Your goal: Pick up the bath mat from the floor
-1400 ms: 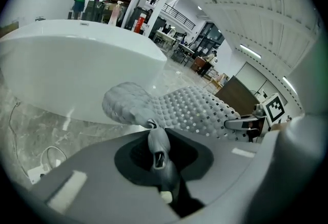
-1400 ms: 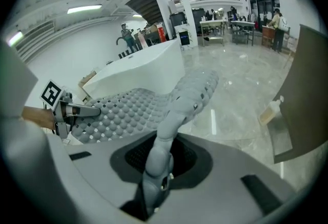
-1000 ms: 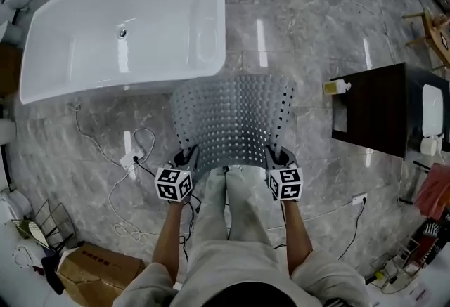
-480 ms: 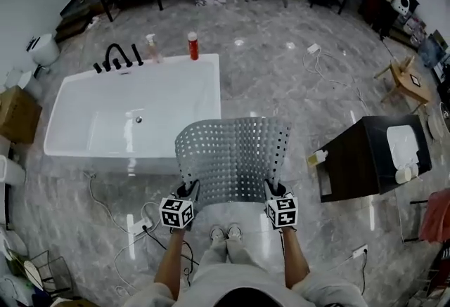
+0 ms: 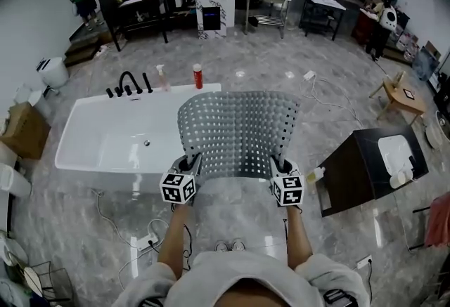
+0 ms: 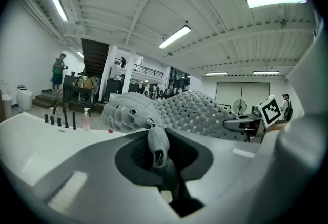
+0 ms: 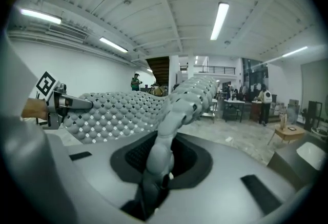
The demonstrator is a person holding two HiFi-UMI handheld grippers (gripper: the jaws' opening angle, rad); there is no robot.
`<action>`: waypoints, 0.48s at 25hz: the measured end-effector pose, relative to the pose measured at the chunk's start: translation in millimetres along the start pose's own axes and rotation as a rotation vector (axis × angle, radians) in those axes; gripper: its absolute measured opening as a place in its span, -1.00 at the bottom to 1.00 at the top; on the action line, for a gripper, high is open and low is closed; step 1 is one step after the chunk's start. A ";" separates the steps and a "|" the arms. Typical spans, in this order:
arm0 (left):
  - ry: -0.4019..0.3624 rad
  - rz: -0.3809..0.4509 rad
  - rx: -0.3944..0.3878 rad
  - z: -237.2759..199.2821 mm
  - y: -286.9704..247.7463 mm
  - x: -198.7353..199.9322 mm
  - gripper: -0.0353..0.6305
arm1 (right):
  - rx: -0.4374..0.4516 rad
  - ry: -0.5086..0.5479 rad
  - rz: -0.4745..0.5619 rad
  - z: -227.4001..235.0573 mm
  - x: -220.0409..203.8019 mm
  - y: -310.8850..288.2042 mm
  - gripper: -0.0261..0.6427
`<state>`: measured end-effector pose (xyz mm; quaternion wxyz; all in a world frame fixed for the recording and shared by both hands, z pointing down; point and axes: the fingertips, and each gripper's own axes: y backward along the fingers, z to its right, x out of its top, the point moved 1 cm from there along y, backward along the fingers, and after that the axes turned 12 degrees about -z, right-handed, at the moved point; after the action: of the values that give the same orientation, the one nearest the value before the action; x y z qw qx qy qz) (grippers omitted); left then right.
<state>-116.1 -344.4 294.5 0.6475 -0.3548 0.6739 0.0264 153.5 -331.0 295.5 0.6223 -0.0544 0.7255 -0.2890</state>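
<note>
Bath mat (image 5: pixel 239 133) held aloft.
Pinched at near corners by left gripper (image 5: pixel 190 161) and right gripper (image 5: pixel 278 165); bathtub (image 5: pixel 105 147) at ten o'clock.

**Grey marbled floor** (image 5: pixel 337 228), glossy, seen from above as I stand on it.

- **Left:** a white bathtub (image 5: pixel 119 147) stands on it. A cardboard box (image 5: pixel 24 131) sits at the far left.
- **Right:** a dark cabinet (image 5: pixel 358 175), with a small pale bottle (image 5: pixel 316 174) just beside its left corner.
- **Near me:** white cables (image 5: pixel 105 207) trail to a power strip (image 5: pixel 144 242), not far from my shoes (image 5: pixel 230 246).
- **Beyond the cabinet:** another cable (image 5: pixel 330 98) loops across the floor, near a small wooden table (image 5: pixel 401 96).
</note>
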 end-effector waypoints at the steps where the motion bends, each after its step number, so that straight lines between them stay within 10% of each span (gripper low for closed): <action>1: -0.008 0.018 0.003 -1.0 3.4 9.8 -0.76 | -0.004 0.002 0.021 0.3 9.1 2.4 -0.69; 12: -0.080 0.116 0.030 -5.6 20.3 69.1 -0.76 | -0.027 0.026 0.131 1.3 62.3 12.7 -0.69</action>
<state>-125.0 -362.7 225.2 0.6765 -0.3040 0.6673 0.0681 144.7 -348.2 235.0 0.6297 -0.0114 0.7393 -0.2385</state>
